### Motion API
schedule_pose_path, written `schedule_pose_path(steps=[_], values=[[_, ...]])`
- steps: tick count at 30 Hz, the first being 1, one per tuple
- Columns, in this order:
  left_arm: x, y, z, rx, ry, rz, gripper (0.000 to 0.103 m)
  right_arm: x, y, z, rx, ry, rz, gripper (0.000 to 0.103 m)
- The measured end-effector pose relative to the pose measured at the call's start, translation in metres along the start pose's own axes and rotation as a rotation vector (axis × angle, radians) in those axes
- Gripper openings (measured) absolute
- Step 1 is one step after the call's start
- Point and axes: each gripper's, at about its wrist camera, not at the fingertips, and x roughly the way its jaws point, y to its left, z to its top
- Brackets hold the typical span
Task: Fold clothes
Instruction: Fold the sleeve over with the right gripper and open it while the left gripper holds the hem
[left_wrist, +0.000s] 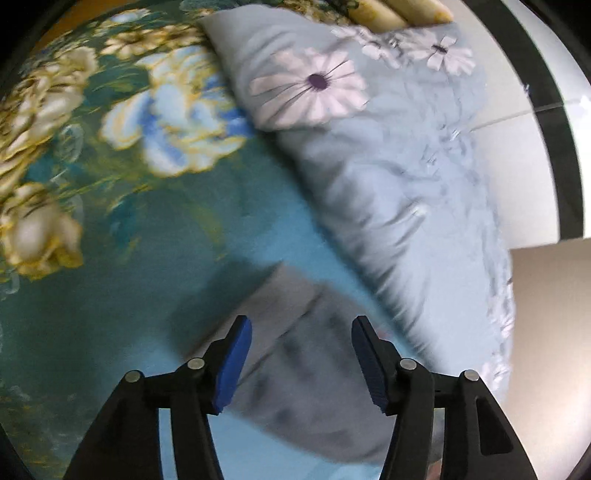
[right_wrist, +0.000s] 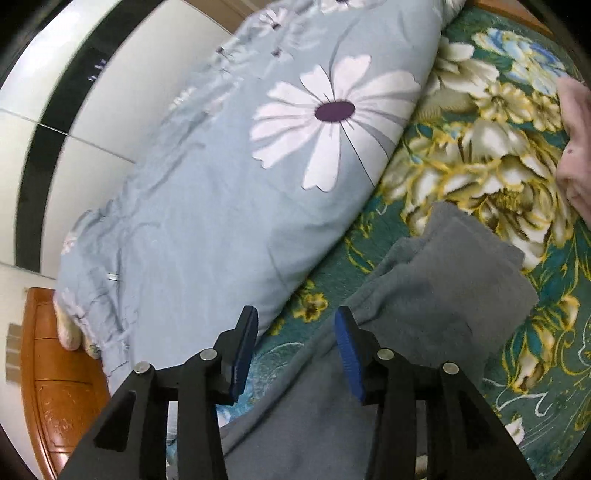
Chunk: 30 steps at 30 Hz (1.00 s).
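Observation:
A grey garment lies folded in layers on the green floral bedspread. My right gripper hovers over the garment's near left edge, its blue pads apart and pressing on nothing. In the blurred left wrist view the same grey garment lies beneath my left gripper. That gripper is open too, and the cloth shows through the gap without touching the pads.
A large pale blue quilt with white daisies lies bunched along the wall side of the bed. A pink cloth sits at the right edge. A wooden headboard is at lower left, below a white tiled wall.

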Motion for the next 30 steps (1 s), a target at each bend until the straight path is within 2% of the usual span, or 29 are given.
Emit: schedule_pose_path(steps=[2, 5, 10, 15, 18, 20, 21, 25, 30], values=[[0.010, 0.015, -0.016, 0.007, 0.027, 0.035, 0.061, -0.018, -0.011, -0.014, 0.018, -0.035, 0.042, 0.045], [0.028, 0.038, -0.033, -0.032, 0.046, 0.040, 0.061, -0.037, -0.033, -0.046, 0.035, -0.047, 0.024, 0.049], [0.046, 0.054, -0.035, -0.099, -0.013, -0.050, 0.061, -0.068, -0.080, -0.095, 0.097, -0.030, -0.034, 0.049], [0.056, 0.045, -0.038, -0.036, -0.099, -0.058, 0.057, -0.096, -0.106, -0.131, 0.182, -0.054, -0.046, 0.049], [0.055, 0.038, -0.039, -0.010, -0.125, -0.050, 0.041, -0.104, -0.107, -0.145, 0.210, -0.056, -0.037, 0.049], [0.052, 0.035, -0.039, -0.003, -0.132, -0.044, 0.026, -0.106, -0.104, -0.152, 0.217, -0.055, -0.031, 0.049], [0.048, 0.034, -0.039, -0.002, -0.135, -0.049, 0.023, -0.107, -0.100, -0.155, 0.215, -0.054, -0.029, 0.049], [0.023, 0.025, -0.039, -0.001, -0.152, -0.084, 0.018, -0.110, -0.086, -0.162, 0.203, -0.057, -0.015, 0.049], [-0.019, -0.001, -0.051, 0.147, -0.202, -0.060, 0.018, -0.113, -0.071, -0.171, 0.173, -0.052, -0.007, 0.049]])
